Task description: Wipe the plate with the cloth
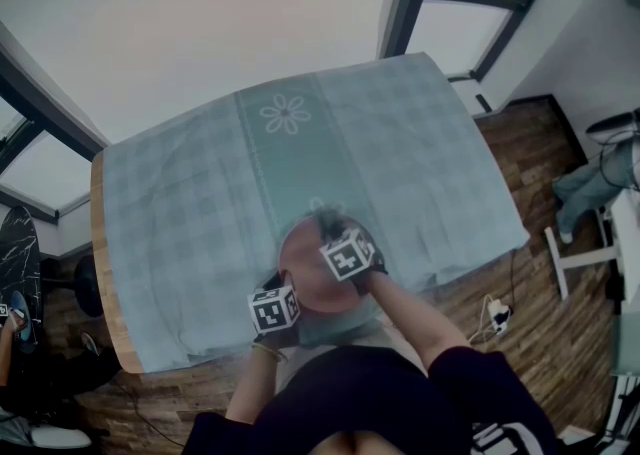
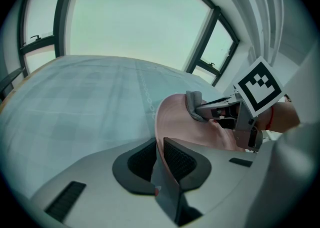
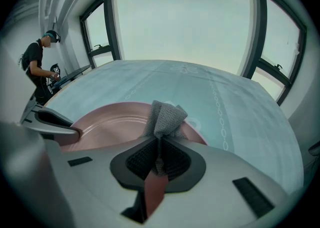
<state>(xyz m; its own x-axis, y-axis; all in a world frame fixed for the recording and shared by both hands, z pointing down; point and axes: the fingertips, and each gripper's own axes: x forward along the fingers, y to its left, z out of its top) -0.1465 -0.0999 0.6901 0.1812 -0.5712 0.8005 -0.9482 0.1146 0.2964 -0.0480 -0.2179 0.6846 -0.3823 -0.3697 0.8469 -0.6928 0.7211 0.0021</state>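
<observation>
Right gripper [image 3: 159,156] pinches a bunched grey woven cloth [image 3: 167,117] over pink plate [image 3: 110,124].

I see a round pink plate [image 1: 310,278] just below the middle of the head view, its near rim pinched between the left gripper's [image 2: 159,156] jaws. A small grey woven cloth [image 3: 165,117], bunched up, is clamped in the right gripper [image 3: 159,158] over the plate's right side.

The tablecloth [image 1: 200,173] is stretching wide and open at the far side. Close by, the plate [image 1: 303,265], left gripper [image 2: 159,158] and right gripper [image 3: 159,154] are crowding together.
</observation>
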